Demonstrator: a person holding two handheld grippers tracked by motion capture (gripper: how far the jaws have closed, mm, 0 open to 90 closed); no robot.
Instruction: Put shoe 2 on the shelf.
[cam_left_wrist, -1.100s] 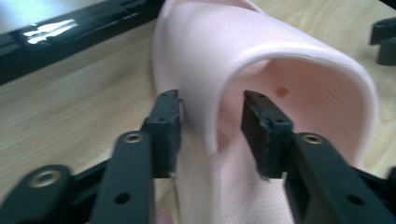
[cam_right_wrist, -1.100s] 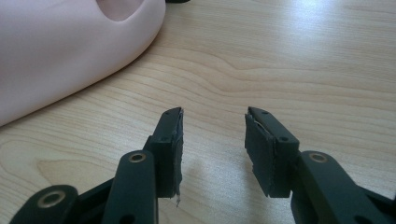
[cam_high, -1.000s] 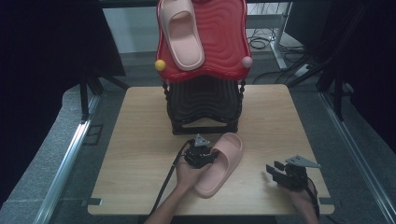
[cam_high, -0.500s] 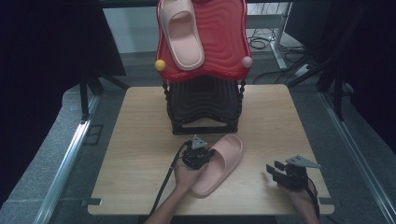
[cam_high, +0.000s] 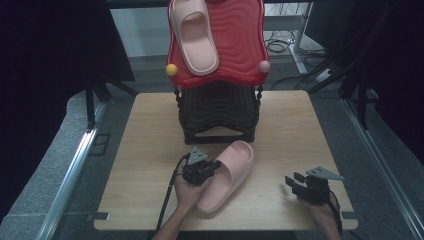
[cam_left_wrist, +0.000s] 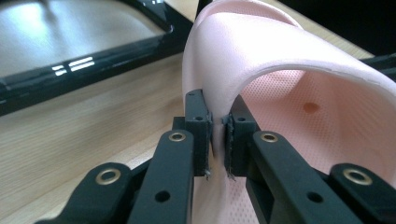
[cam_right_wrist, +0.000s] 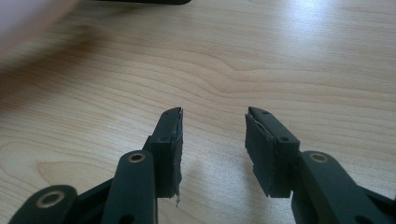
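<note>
A: How will that pink slipper (cam_high: 227, 175) handle?

B: Light and soft, I'd judge. It looks like moulded foam, thick-soled, with a wide strap that should flex under pressure. The left gripper (cam_left_wrist: 217, 140) has just been closing, and its fingers (cam_left_wrist: 196, 126) now pinch the thin edge of the strap, one inside and one outside, with the wall squeezed narrow between them.

A: Is that a good place to hold it?

B: Probably the best one. The strap edge is thin enough to clamp, while the sole is too thick. The surface seems matte, so it shouldn't slip, though the toe may droop when lifted.

A: How does it look?

B: Pale pink, open-toed, a dimpled footbed inside the strap, just beyond the fingers. It lies on the bench (cam_high: 150, 145), with its toe end near the black base of a red rack (cam_high: 235, 45), where a matching slipper (cam_high: 192, 35) rests.

A: And the other hand?

B: The right gripper (cam_right_wrist: 214, 140) is well apart from the slipper, its fingers half open over bare wood, holding nothing.
</note>
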